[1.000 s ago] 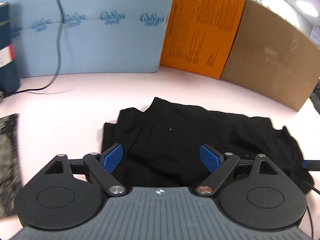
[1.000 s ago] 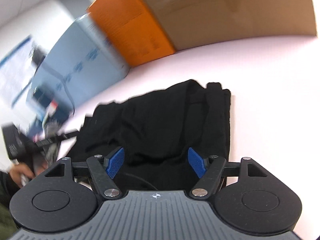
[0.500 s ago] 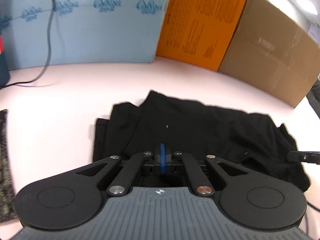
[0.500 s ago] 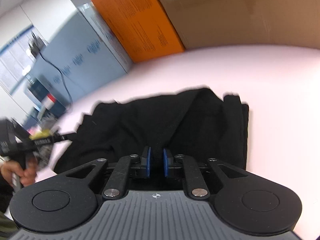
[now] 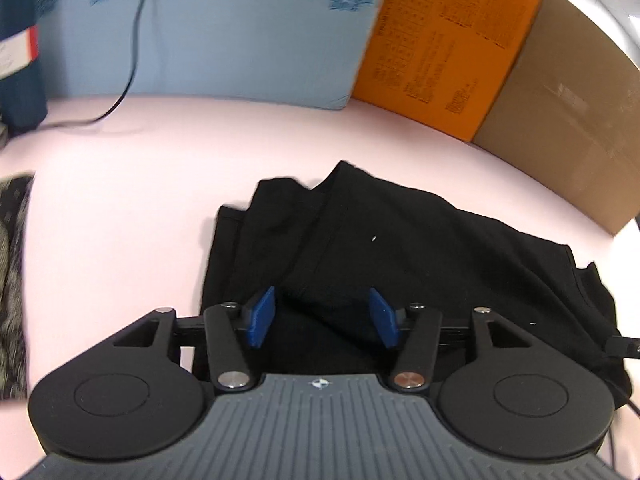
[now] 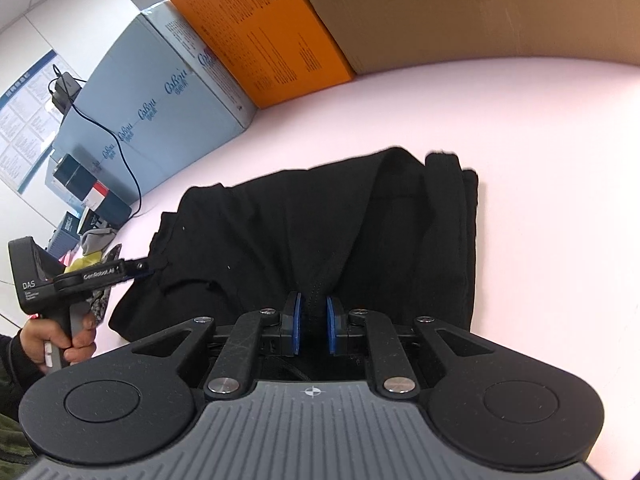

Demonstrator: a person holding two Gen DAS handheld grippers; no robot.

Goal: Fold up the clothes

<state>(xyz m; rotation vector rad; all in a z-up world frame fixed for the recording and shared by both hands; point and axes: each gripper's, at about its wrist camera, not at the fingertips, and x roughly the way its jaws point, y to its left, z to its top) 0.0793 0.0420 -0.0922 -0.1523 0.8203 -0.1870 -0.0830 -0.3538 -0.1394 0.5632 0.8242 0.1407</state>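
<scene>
A black garment (image 5: 400,240) lies partly folded on the pink table (image 5: 120,200). My left gripper (image 5: 322,316) hovers over its near edge, and its jaws are opening; the blue pads (image 5: 262,316) stand apart over the cloth without pressing it. In the right wrist view, my right gripper (image 6: 314,322) is shut on a raised fold of the garment (image 6: 300,220), the seam pinched between its pads. The left gripper (image 6: 136,270) shows there too, held by a hand (image 6: 52,340), its tip at the garment's left edge.
A pale blue box (image 5: 220,32), an orange box (image 5: 440,40) and a brown cardboard box (image 5: 560,120) wall the table's far side. A black cable (image 5: 132,60) hangs over the blue box. A patterned cloth (image 5: 12,280) lies at the left edge.
Both grippers went from open to shut at the garment's near edge. The left one has since parted its jaws again, while the right stays pinched on the fold.
</scene>
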